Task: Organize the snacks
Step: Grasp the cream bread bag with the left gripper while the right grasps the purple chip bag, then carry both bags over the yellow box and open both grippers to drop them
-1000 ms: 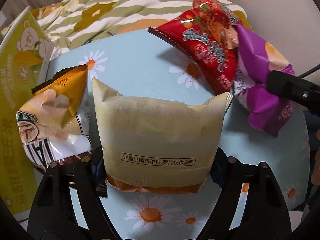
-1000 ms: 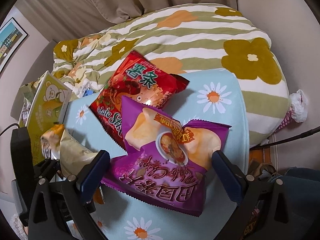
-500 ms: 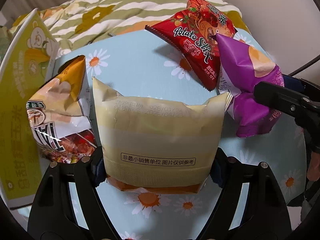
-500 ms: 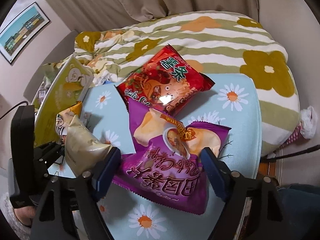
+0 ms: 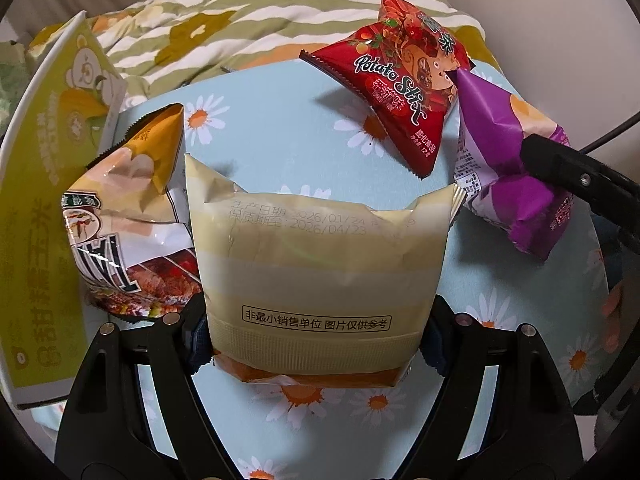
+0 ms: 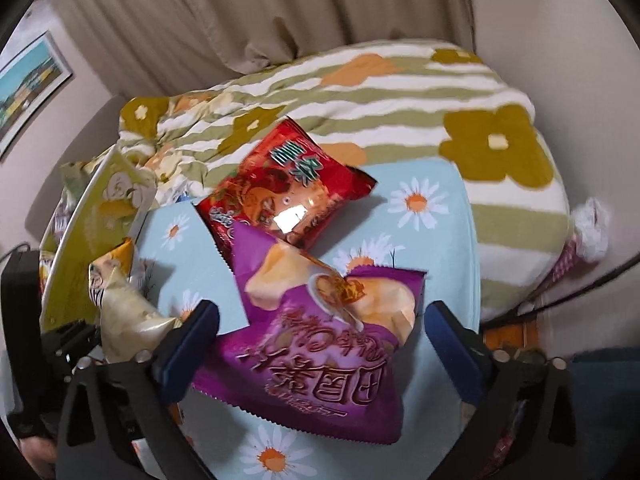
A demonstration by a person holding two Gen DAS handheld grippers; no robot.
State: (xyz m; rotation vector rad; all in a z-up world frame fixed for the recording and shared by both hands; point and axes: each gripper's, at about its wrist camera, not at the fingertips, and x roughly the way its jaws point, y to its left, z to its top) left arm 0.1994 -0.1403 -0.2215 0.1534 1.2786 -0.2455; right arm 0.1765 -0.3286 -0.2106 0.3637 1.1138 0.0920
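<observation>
My left gripper (image 5: 312,340) is shut on a cream-yellow snack bag (image 5: 316,264) and holds it upright above the blue daisy-print surface (image 5: 280,152). That bag also shows in the right wrist view (image 6: 128,320). My right gripper (image 6: 320,344) holds a purple chip bag (image 6: 320,344) between its blue pads (image 6: 188,340), lifted off the surface; the bag also shows in the left wrist view (image 5: 508,176). A red Potato Stix bag (image 5: 404,92) lies at the back and shows in the right wrist view (image 6: 288,196). An orange-and-white chip bag (image 5: 128,216) lies at the left.
A yellow-green box with a bear print (image 5: 44,208) stands at the left edge of the surface. A striped flower-print blanket (image 6: 400,96) lies behind, with a curtain and wall beyond. A cable (image 6: 560,292) runs at the right.
Both grippers have risen with their bags. The purple bag has lifted away from the red bag, and the right gripper's view has tilted up towards the curtain.
</observation>
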